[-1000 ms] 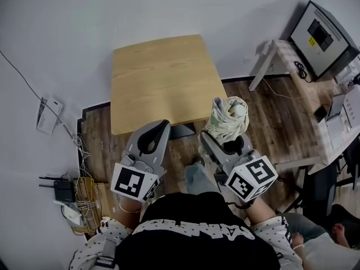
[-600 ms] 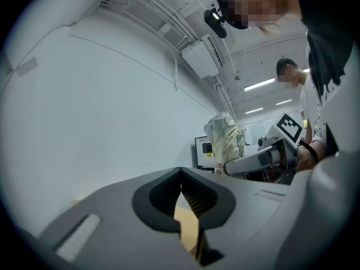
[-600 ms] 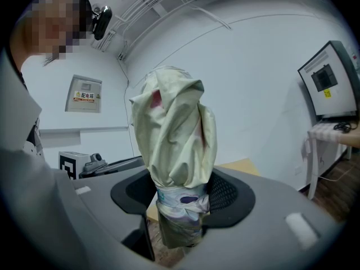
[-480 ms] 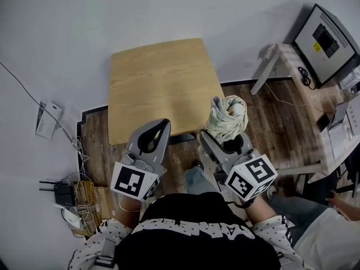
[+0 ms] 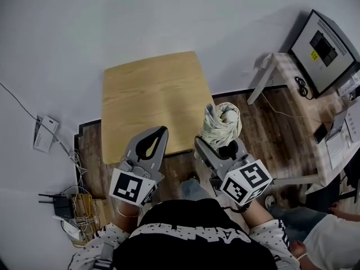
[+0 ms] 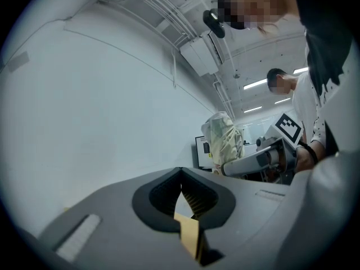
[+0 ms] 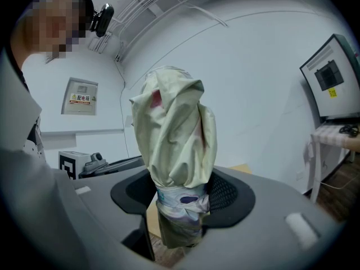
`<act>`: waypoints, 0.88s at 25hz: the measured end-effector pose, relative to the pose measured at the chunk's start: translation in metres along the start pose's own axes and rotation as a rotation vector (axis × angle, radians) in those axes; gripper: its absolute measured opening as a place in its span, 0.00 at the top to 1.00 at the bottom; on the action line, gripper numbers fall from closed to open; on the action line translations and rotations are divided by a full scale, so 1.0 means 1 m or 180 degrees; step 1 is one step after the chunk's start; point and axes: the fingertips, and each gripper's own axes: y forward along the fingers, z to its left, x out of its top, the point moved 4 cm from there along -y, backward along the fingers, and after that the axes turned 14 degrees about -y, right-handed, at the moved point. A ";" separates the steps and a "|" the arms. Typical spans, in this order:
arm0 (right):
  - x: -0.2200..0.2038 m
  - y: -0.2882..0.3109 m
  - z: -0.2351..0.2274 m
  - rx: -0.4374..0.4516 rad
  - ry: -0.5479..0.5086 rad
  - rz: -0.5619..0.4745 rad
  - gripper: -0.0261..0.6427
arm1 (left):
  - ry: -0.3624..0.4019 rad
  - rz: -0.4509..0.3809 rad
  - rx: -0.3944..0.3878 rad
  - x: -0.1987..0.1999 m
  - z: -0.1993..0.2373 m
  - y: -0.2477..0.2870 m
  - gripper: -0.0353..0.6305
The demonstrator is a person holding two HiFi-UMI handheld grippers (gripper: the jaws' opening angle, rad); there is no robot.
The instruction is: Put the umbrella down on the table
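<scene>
Right gripper [image 7: 180,202]: jaws clamped on the lower wrapped part of a folded pale yellow-green fabric umbrella [image 7: 175,122]. A printed white and purple band of the umbrella sits right at the pads. The umbrella stands upright, its bunched top above the jaws.

Head view: right gripper [image 5: 219,145] holds the umbrella [image 5: 221,122] off the table, showing just right of the near right corner of the square light wooden table [image 5: 146,91].

Left gripper [image 6: 180,170]: jaw tips together, nothing between them. It [image 5: 162,131] points level at the table's near edge, left of the umbrella.

Floor, near left: a brown open box [image 5: 84,204] with a tangle of white cables in it, and a black router [image 5: 59,200] just beside it.

Far right: a monitor [image 5: 329,44] on a white desk.
</scene>
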 end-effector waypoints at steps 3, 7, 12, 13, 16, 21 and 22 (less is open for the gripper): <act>-0.001 0.005 -0.025 -0.0016 0.0066 -0.0006 0.56 | -0.0003 0.0044 -0.0015 -0.002 0.000 0.029 0.94; 0.002 0.006 -0.031 -0.0025 0.0058 -0.0023 0.56 | 0.0016 0.0052 -0.0055 0.001 -0.002 0.041 0.94; 0.001 0.007 -0.059 0.0002 0.0091 -0.0033 0.56 | 0.0027 0.0057 -0.0018 -0.002 -0.007 0.067 0.94; 0.000 0.008 -0.064 0.0014 0.0098 -0.0034 0.56 | 0.0026 0.0062 0.0001 -0.003 -0.007 0.071 0.94; 0.001 0.012 -0.070 0.0072 0.0095 -0.0023 0.56 | 0.0032 0.0066 0.0037 -0.003 -0.006 0.077 0.94; 0.001 0.024 -0.071 0.0209 0.0091 -0.0029 0.56 | 0.0104 0.0045 0.0124 0.003 0.000 0.079 0.94; 0.001 0.028 -0.072 0.0232 0.0099 -0.0043 0.56 | 0.0119 0.0037 0.0157 0.004 0.002 0.078 0.94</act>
